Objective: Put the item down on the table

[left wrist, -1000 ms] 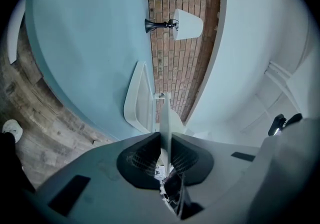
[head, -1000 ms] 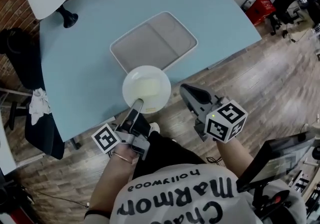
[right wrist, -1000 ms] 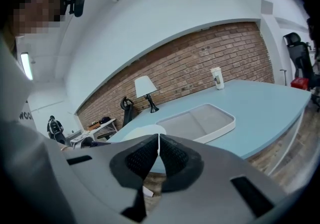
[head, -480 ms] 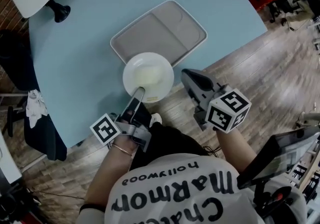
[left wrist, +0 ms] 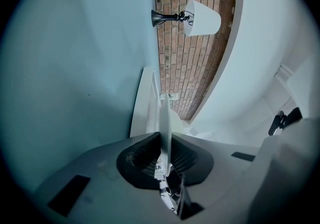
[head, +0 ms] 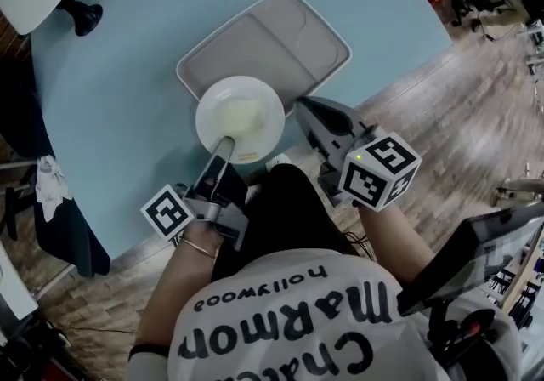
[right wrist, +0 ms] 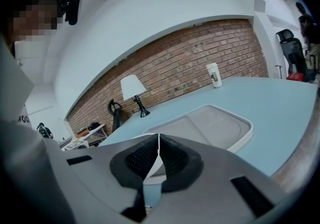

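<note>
pinching white plate (head: 240, 111) rim with left gripper (head: 225, 143) in head view; plate over near edge of blue table (head: 127, 73), overlapping grey tray (head: 280, 39). left gripper view: plate edge-on, clamped. right gripper view: right gripper (right wrist: 158, 138) pressed together, empty.
</note>
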`<state>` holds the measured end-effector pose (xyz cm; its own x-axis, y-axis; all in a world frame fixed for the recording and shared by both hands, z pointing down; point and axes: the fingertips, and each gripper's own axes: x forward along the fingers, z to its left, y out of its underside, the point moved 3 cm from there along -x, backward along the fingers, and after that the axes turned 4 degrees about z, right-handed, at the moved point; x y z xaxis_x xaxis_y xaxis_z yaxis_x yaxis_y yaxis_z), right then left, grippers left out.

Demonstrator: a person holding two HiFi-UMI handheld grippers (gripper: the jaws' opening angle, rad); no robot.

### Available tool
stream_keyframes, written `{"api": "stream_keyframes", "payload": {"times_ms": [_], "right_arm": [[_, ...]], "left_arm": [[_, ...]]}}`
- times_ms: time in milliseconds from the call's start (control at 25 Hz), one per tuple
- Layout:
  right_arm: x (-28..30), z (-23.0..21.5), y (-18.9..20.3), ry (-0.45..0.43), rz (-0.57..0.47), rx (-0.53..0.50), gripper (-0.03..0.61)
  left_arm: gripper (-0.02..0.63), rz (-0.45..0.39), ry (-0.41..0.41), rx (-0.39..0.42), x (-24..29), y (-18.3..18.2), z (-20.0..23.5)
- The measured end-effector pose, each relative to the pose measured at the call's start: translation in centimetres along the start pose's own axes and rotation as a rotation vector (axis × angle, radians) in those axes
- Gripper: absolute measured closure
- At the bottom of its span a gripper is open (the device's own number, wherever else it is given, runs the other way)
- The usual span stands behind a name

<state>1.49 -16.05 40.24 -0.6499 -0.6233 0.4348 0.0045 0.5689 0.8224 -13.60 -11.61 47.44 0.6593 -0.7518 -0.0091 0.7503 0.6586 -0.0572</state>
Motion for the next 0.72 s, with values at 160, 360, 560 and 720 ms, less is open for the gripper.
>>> {"api": "stream_keyframes", "payload": {"times_ms": [160,360,560,720], "right_arm": [[0.7,-1.0,-0.9,-0.007,0.000,0.002,0.568],[1.2,-1.9,-1.4,-0.029,0.010,-0.005,0.568],[1.3,-4.1,-2.9,-0.044,0.020,-0.013,0.568],[1.4,-6.1,-4.4,-0.069,0.029,-0.022,0.568]], "left_arm": [[0.588,0.000,-0.001,-0.002,1.1,0.1,-0.2],[0.588,-0.012,-0.014,-0.010,2.2,0.4,-0.1],[0.588,-0.047,-0.020,-0.016,4.1,0.2,-0.4],[0.588,-0.072,-0.015,-0.014,6.6,0.4,-1.0]]}}
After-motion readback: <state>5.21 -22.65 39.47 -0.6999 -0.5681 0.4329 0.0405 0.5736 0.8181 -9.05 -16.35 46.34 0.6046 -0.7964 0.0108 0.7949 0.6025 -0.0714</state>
